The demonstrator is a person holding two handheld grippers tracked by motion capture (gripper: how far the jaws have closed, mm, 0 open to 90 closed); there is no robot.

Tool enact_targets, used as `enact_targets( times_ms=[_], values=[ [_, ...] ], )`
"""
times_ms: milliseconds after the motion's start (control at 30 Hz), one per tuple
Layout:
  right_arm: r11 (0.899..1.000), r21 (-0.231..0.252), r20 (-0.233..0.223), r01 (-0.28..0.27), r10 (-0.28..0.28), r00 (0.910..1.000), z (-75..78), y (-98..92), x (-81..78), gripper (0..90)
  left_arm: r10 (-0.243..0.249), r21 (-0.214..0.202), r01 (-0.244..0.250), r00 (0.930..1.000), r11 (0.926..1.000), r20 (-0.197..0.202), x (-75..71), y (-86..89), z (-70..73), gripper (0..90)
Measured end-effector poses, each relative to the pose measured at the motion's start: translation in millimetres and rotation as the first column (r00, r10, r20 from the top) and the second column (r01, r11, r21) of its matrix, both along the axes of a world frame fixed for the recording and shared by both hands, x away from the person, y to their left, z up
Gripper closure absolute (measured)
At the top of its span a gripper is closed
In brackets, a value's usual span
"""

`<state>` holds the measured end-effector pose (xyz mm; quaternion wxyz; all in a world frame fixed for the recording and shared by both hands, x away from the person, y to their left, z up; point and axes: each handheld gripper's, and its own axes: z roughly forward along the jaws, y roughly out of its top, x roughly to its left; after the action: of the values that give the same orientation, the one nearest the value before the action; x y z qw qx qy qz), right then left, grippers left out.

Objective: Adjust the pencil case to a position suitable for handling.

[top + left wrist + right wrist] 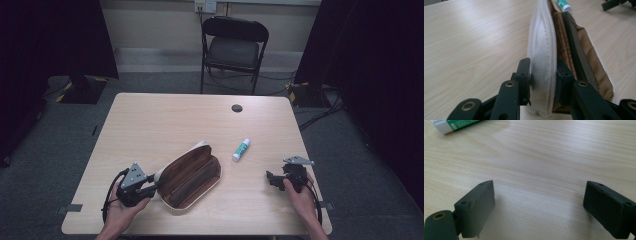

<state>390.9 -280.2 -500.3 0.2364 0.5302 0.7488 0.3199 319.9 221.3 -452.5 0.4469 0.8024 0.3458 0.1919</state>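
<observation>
An open pencil case (pixel 192 175) with a white outside and brown lining lies at the front middle of the table (pixel 165 120). My left gripper (pixel 150 189) is shut on the case's white zippered flap (pixel 541 57) at its near left end; the two jaws press the fabric from both sides (pixel 543 78). A white and green glue stick (pixel 241 149) lies just right of the case, and its end shows past the case (pixel 564 5). My right gripper (pixel 272 180) rests open near the table's front right, nothing between its jaws (pixel 537 206), with the glue stick (pixel 454 125) beyond it.
A black folding chair (pixel 234 47) stands behind the table. A dark round cable hole (pixel 237 108) sits near the far edge. Dark curtains hang at both sides. The far half of the tabletop is bare wood.
</observation>
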Motion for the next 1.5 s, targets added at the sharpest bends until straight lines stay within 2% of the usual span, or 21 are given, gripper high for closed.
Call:
enact_targets(
  times_ms=[33,167,200,233,300,367,400,500,533,667,700,800,833,933,1133,1167,1267,1333,1433,1500],
  values=[
    [1.0,0.0,0.0,0.0,0.0,1.0,0.0,0.0,0.0,9.4,0.01,-0.015,-0.01,0.9999,0.9998,-0.006,1.0,0.9,-0.3,72.4],
    [1.0,0.0,0.0,0.0,0.0,1.0,0.0,0.0,0.0,9.4,0.013,-0.005,-0.013,0.9999,0.9999,0.001,6.7,3.5,-0.6,73.0],
    [1.0,0.0,0.0,0.0,0.0,1.0,0.0,0.0,0.0,9.3,0.022,-0.018,-0.022,0.9997,0.9996,-0.006,8.1,3.3,-1.2,72.8],
    [1.0,0.0,0.0,0.0,0.0,1.0,0.0,0.0,0.0,9.4,0.017,-0.005,-0.017,0.9998,0.9998,-0.003,8.8,3.5,-1.0,72.8],
    [1.0,0.0,0.0,0.0,0.0,1.0,0.0,0.0,0.0,9.4,0.031,-0.008,-0.031,0.9995,0.9995,0.001,7.0,2.5,-1.3,74.1],
    [1.0,0.0,0.0,0.0,0.0,1.0,0.0,0.0,0.0,9.3,0.023,-0.009,-0.023,0.9997,0.9997,0.001,6.6,2.8,-1.1,76.5],
    [1.0,0.0,0.0,0.0,0.0,1.0,0.0,0.0,0.0,9.3,0.007,-0.002,-0.007,0.9999,1.0,0.01,5.5,2.9,-0.5,76.5],
    [1.0,0.0,0.0,0.0,0.0,1.0,0.0,0.0,0.0,9.3,-0.01,-0.015,0.011,0.9998,0.9998,0.019,3.0,2.0,0.1,77.9],
    [1.0,0.0,0.0,0.0,0.0,1.0,0.0,0.0,0.0,9.3,-0.021,-0.005,0.021,0.9995,0.9998,0.025,2.8,2.3,1.0,78.1],
    [1.0,0.0,0.0,0.0,0.0,1.0,0.0,0.0,0.0,9.4,-0.084,-0.019,0.085,0.9956,0.9962,0.042,-5.0,-4.1,5.5,78.6],
    [1.0,0.0,0.0,0.0,0.0,1.0,0.0,0.0,0.0,9.4,-0.084,-0.019,0.085,0.9956,0.9962,0.042,-5.0,-4.1,5.5,78.7],
    [1.0,0.0,0.0,0.0,0.0,1.0,0.0,0.0,0.0,9.3,-0.132,-0.012,0.134,0.9886,0.991,0.071,-10.7,-9.2,8.6,78.7],
    [1.0,0.0,0.0,0.0,0.0,1.0,0.0,0.0,0.0,9.3,-0.16,-0.016,0.162,0.9831,0.9866,0.089,-12.5,-10.4,11.2,79.6],
    [1.0,0.0,0.0,0.0,0.0,1.0,0.0,0.0,0.0,9.3,-0.188,-0.024,0.191,0.9774,0.9813,0.097,-13.1,-9.5,13.3,79.7],
    [1.0,0.0,0.0,0.0,0.0,1.0,0.0,0.0,0.0,9.3,-0.137,-0.002,0.137,0.9896,0.9906,0.045,-3.5,1.3,7.1,79.9],
    [1.0,0.0,0.0,0.0,0.0,1.0,0.0,0.0,0.0,9.3,-0.137,-0.002,0.137,0.9896,0.9906,0.045,-3.5,1.3,7.1,79.8],
    [1.0,0.0,0.0,0.001,-0.001,1.0,0.0,0.1,0.0,9.3,-0.084,0.032,0.084,0.9963,0.996,0.018,6.5,9.5,2.3,79.6],
    [1.0,0.0,0.0,0.0,0.0,1.0,0.0,0.0,0.0,9.3,-0.067,0.032,0.067,0.9976,0.9973,0.014,8.3,10.7,1.7,79.4],
    [1.0,0.0,0.0,-0.001,0.001,1.0,0.0,0.0,0.1,9.2,-0.054,0.077,0.051,0.9977,0.9957,0.04,16.6,13.2,2.8,78.7],
    [1.0,0.0,0.0,0.0,0.0,1.0,0.0,0.1,0.2,9.2,-0.051,0.081,0.048,0.9981,0.9955,0.033,19.9,13.4,2.4,78.4]
  ],
)
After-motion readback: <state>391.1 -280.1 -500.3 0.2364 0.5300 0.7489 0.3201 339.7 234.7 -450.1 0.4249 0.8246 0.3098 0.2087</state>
